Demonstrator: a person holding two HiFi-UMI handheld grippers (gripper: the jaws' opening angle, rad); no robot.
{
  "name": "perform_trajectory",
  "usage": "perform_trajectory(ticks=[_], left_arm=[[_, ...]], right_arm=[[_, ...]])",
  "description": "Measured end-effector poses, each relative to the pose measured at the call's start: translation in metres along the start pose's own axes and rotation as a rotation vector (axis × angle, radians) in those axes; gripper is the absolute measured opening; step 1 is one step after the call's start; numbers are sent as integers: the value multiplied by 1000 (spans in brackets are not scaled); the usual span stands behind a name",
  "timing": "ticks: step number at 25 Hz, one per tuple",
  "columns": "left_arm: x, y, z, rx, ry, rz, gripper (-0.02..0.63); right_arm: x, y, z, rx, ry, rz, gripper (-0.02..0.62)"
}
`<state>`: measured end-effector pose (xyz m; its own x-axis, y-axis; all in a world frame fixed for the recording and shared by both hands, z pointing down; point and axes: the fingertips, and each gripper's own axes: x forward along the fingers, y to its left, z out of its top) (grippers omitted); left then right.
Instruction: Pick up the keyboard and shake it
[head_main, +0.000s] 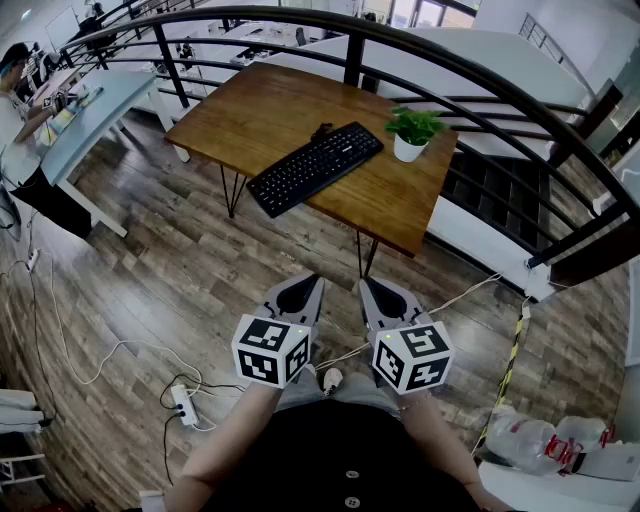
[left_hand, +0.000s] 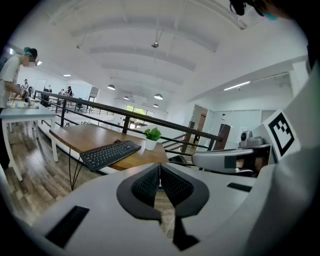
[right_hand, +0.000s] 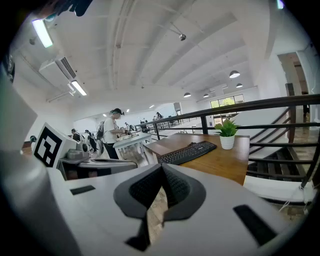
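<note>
Left gripper (head_main: 299, 296): held near the body, tilted slightly down, jaws together, empty.
Right gripper (head_main: 383, 297): beside it, same tilt, jaws together, empty.
Keyboard (head_main: 314, 167): flat on wooden table (head_main: 255, 110), well ahead, beside potted plant (head_main: 413, 132).

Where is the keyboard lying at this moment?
In the head view the black keyboard lies diagonally on the wooden table, with the potted plant close to its right end.
</note>
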<state>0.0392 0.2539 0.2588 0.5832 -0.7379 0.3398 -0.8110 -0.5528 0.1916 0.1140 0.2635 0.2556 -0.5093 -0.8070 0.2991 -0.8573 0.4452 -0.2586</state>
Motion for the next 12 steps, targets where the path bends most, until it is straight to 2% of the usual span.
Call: perform_trajectory(ticks=[4,12], left_arm=[[-5,17,9,65,-5,62,17],[-17,38,2,21,0,131,17]], right_arm=[[1,2,3,-28,2,-8,26],[6,0,-4,-22,17,-33,26]])
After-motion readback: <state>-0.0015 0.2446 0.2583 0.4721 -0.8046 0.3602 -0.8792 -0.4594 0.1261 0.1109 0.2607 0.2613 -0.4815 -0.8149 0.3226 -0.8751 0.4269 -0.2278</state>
